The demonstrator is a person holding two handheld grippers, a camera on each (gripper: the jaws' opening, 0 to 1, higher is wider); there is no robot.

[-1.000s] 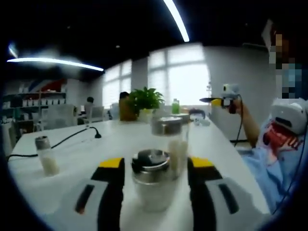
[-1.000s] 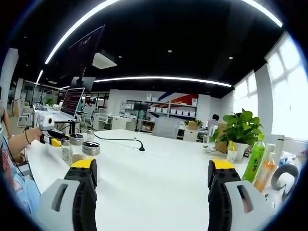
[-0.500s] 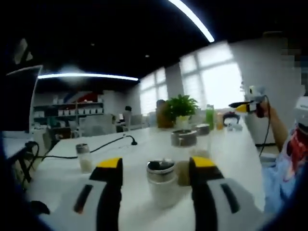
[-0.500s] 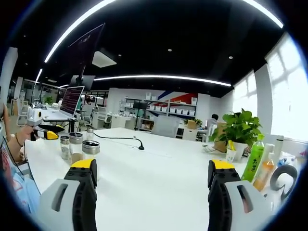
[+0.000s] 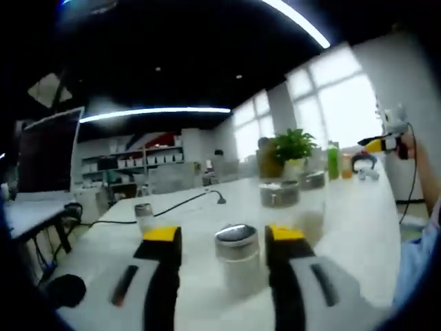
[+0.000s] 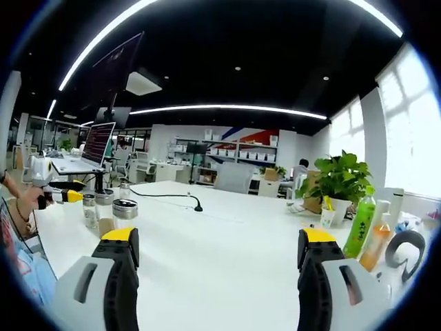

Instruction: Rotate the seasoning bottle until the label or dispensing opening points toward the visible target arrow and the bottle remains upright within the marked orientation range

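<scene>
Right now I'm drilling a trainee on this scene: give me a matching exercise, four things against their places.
Things:
1. metal-capped seasoning jar
2. green bottle
3. potted plant
4. black cable

Places:
A. just left of the orange bottle
B. between the left jaws
C. along the table's far left
D. behind the green bottle

Pairs: 1-B, 2-A, 3-D, 4-C

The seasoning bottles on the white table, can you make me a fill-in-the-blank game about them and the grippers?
1. The seasoning bottle between the left gripper jaws has a shiny ____ lid.
2. The right gripper jaws stand wide open over the bare ____ table.
3. The potted plant has ____ leaves.
4. The black cable lies on the ____.

Missing words: metal; white; green; table
</scene>
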